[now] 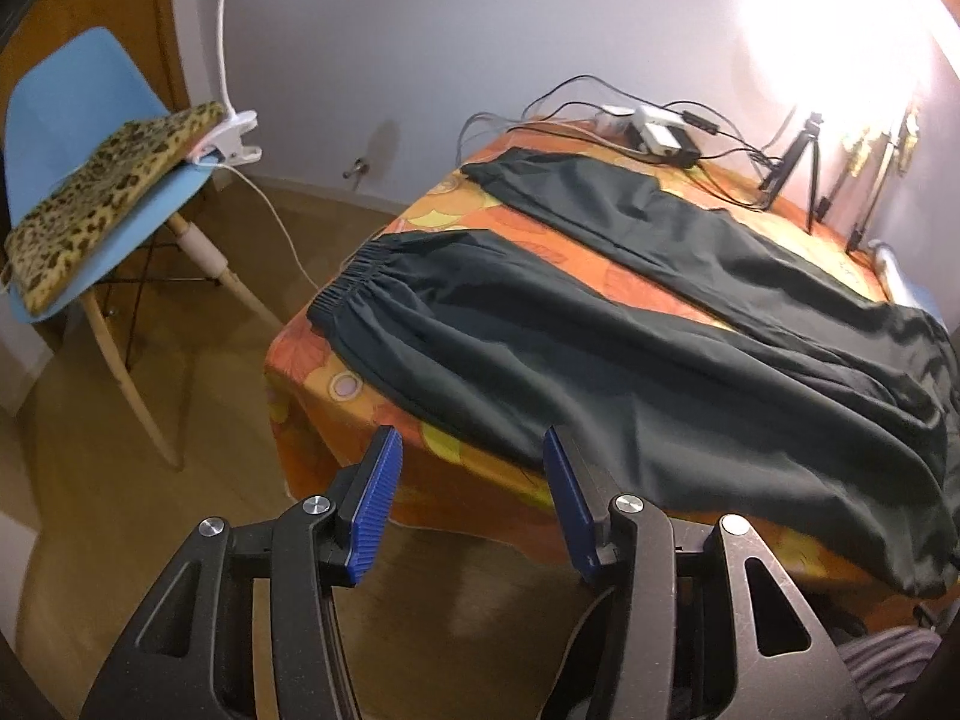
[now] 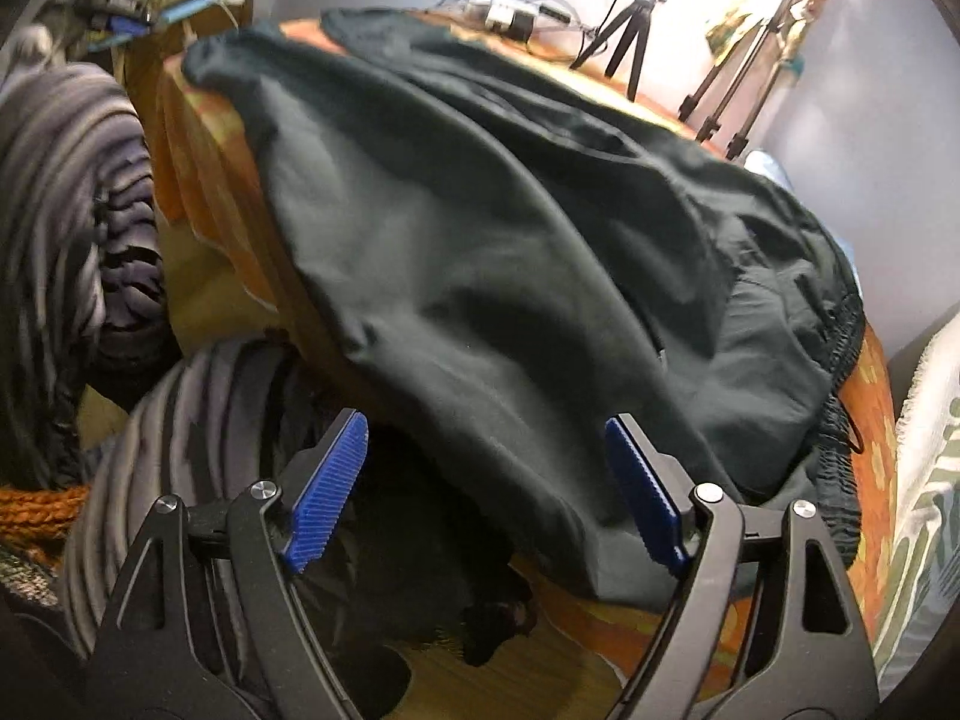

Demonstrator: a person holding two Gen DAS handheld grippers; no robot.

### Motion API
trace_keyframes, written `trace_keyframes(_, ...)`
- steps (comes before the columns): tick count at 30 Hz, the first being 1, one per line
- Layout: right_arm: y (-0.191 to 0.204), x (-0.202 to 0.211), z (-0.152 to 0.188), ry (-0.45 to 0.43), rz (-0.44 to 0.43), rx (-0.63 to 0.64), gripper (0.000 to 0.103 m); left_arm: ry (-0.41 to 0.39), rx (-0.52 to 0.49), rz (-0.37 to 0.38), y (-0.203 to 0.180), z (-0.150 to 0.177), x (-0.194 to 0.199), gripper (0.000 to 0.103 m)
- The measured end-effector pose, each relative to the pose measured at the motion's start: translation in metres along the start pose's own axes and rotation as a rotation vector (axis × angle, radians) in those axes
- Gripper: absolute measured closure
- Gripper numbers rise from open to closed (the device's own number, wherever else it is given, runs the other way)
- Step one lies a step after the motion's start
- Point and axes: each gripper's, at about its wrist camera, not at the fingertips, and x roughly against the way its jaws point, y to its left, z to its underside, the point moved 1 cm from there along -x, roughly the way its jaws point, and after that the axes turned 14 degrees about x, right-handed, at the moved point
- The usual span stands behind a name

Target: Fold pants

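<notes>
Nothing folded yet: pants lie spread on desk; left tool half-open, right tool wide, both empty.

Pants are lying spread across the table, legs reaching toward its left end, waistband sitting near the right end. Behind them, a power strip with cables is resting at the table's far edge, tripods standing to its right. Left of the table, a chair is carrying a cushion, with a lamp clip biting its edge.
</notes>
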Motion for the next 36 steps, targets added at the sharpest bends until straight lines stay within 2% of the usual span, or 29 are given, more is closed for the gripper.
trace_keyframes(7,0.001,-0.012,-0.012,0.03,0.043,0.051,0.02,0.03,0.054,-0.029,0.022,-0.028,-0.033,0.055)
trace_keyframes(9,0.002,-0.011,-0.015,0.041,0.032,0.051,0.033,0.04,0.09,-0.036,0.032,-0.039,-0.045,0.055)
trace_keyframes(12,0.001,-0.01,-0.018,0.051,-0.054,0.032,0.053,0.047,0.12,-0.045,0.043,-0.052,-0.059,0.055)
trace_keyframes(13,0.001,-0.008,-0.019,0.051,-0.076,0.03,0.066,0.053,0.135,-0.039,0.048,-0.056,-0.064,0.055)
trace_keyframes(15,0.001,-0.003,-0.02,0.047,-0.093,0.023,0.079,0.063,0.173,-0.036,0.058,-0.065,-0.074,0.055)
trace_keyframes(16,-0.001,0.001,-0.023,0.045,-0.095,0.014,0.09,0.068,0.189,-0.032,0.063,-0.068,-0.079,0.055)
trace_keyframes(17,-0.005,0.004,-0.024,0.041,-0.094,0.001,0.094,0.075,0.203,-0.027,0.068,-0.071,-0.085,0.055)
trace_keyframes(21,-0.028,0.017,-0.03,0.006,-0.076,-0.079,0.095,0.107,0.218,-0.043,0.073,-0.075,-0.104,0.054)
trace_keyframes(27,-0.046,0.027,-0.043,-0.017,-0.02,-0.089,0.096,0.145,0.188,-0.082,0.068,-0.068,-0.127,0.053)
trace_keyframes(32,-0.056,0.022,-0.056,-0.025,0.01,-0.068,0.096,0.109,0.182,-0.114,0.063,-0.067,-0.129,0.054)
trace_keyframes(34,-0.058,0.023,-0.059,-0.031,0.028,-0.065,0.096,0.1,0.196,-0.108,0.063,-0.068,-0.13,0.062)
trace_keyframes(36,-0.061,0.023,-0.061,-0.036,0.043,-0.062,0.096,0.089,0.191,-0.119,0.061,-0.068,-0.129,0.08)
